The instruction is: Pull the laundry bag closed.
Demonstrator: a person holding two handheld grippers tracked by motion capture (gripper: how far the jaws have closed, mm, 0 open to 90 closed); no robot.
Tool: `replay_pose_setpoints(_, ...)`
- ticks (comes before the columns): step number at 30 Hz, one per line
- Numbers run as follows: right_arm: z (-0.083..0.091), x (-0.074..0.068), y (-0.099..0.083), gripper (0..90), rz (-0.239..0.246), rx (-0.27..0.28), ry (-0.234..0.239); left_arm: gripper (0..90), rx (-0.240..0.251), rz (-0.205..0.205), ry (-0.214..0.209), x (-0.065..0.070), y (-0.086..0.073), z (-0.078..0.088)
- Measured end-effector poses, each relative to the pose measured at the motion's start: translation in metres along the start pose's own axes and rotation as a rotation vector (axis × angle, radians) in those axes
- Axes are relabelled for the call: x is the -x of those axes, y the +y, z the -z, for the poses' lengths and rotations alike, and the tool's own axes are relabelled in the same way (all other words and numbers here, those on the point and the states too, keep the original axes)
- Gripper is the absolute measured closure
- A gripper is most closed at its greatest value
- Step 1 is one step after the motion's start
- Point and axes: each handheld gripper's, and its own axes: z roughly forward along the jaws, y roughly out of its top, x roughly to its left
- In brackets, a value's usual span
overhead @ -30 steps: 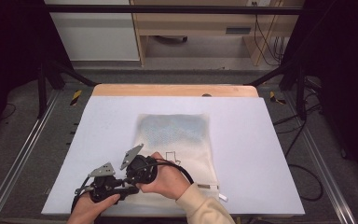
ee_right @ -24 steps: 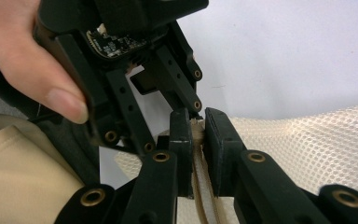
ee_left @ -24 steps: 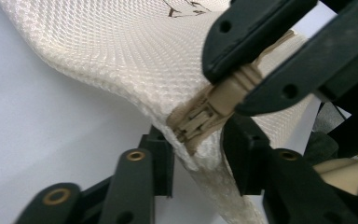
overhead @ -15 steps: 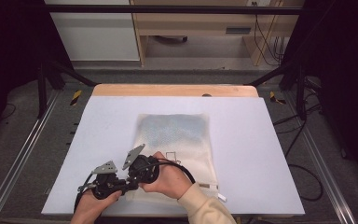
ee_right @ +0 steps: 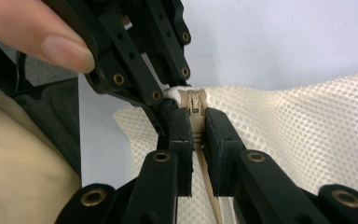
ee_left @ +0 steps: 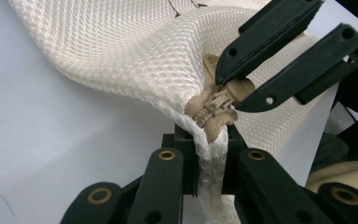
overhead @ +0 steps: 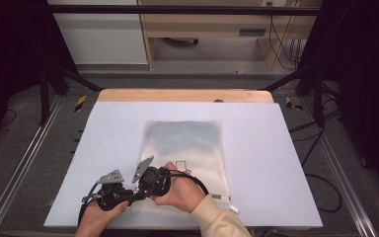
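A cream mesh bag (overhead: 187, 143) lies flat in the middle of the white table (overhead: 108, 128), with something bluish showing through its far half. At its near left corner my left gripper (overhead: 134, 196) is shut on the bag's edge (ee_left: 209, 158) just below the zipper's end; its jaws have just been closing, with the mesh between them. My right gripper (overhead: 142, 190) is shut on the tan zipper pull (ee_left: 235, 88), right beside the left jaws. In the right gripper view the pull (ee_right: 196, 116) sits pinched between the pads and the mesh bag (ee_right: 307, 130) spreads to the right.
A wooden strip (overhead: 177, 95) runs along the table's far edge. Metal rails (overhead: 19, 168) flank the table, and cables (overhead: 321, 182) lie on the floor at the right. A small white tag (overhead: 227, 200) sticks out at the bag's near right corner.
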Motion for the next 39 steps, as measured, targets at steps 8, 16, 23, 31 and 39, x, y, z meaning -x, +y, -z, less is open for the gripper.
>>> replay_pose_setpoints(8, 0.003, 0.003, -0.009, 82.4, -0.008, -0.045, -0.010, 82.7, 0.003, -0.004, -0.004, 0.001, 0.001, 0.001)
replay_pose_setpoints(16, 0.003, 0.009, -0.022, 82.3, -0.048, -0.063, -0.015, 82.6, -0.003, -0.012, -0.001, 0.002, 0.000, 0.000)
replay_pose_setpoints(23, 0.003, 0.012, -0.027, 82.3, -0.055, -0.074, -0.021, 82.6, -0.009, -0.017, 0.002, 0.003, 0.000, -0.001)
replay_pose_setpoints(31, 0.007, 0.014, -0.030, 82.3, -0.068, -0.079, -0.031, 82.7, -0.012, -0.024, -0.004, 0.007, 0.000, -0.004)
replay_pose_setpoints(39, 0.011, 0.016, -0.039, 82.3, -0.081, -0.088, -0.037, 82.6, -0.018, -0.042, 0.000, 0.011, 0.003, -0.014)
